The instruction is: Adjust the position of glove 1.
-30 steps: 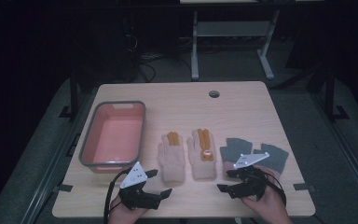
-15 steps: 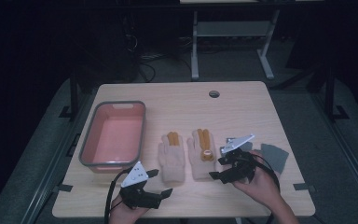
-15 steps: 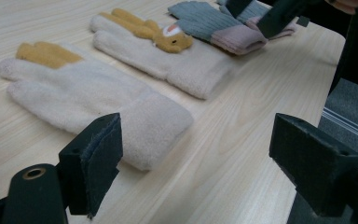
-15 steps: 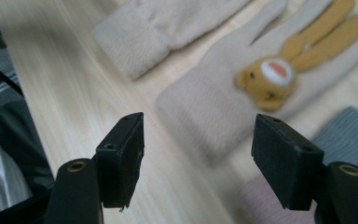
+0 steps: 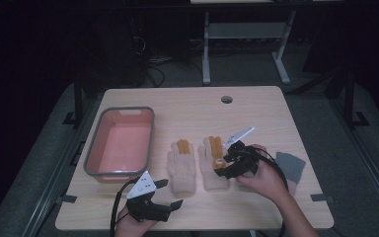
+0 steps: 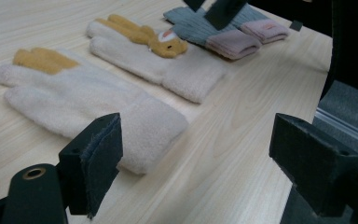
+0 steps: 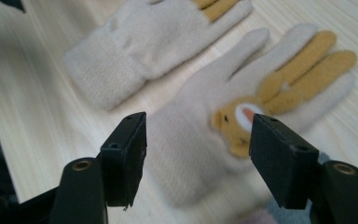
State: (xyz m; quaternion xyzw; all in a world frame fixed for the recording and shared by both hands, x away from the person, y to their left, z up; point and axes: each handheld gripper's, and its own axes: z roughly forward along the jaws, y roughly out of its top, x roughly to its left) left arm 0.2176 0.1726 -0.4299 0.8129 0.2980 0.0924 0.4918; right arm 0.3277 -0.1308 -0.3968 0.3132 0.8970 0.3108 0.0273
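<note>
Two cream gloves with orange fingers lie side by side mid-table: a plain one (image 5: 181, 169) (image 6: 74, 100) and, to its right, one with a bear face (image 5: 210, 173) (image 7: 186, 116) (image 6: 158, 53). My right gripper (image 5: 225, 166) (image 7: 198, 142) hovers open just over the bear glove, a jaw on each side of the bear face. Near the table's front edge, my left gripper (image 5: 170, 194) (image 6: 196, 154) is open and holds nothing, its jaws pointing toward the plain glove's cuff. A pair of grey gloves (image 5: 291, 165) (image 6: 223, 35) lies at the right, partly hidden by the right hand.
A pink tub (image 5: 119, 143) with a grey rim stands empty at the left of the wooden table (image 5: 256, 113). A cable hole (image 5: 226, 99) sits near the far edge. Dark floor and table legs lie beyond.
My right gripper has moved left and forward, from above the grey gloves to above the bear glove. The left gripper has stayed put.
</note>
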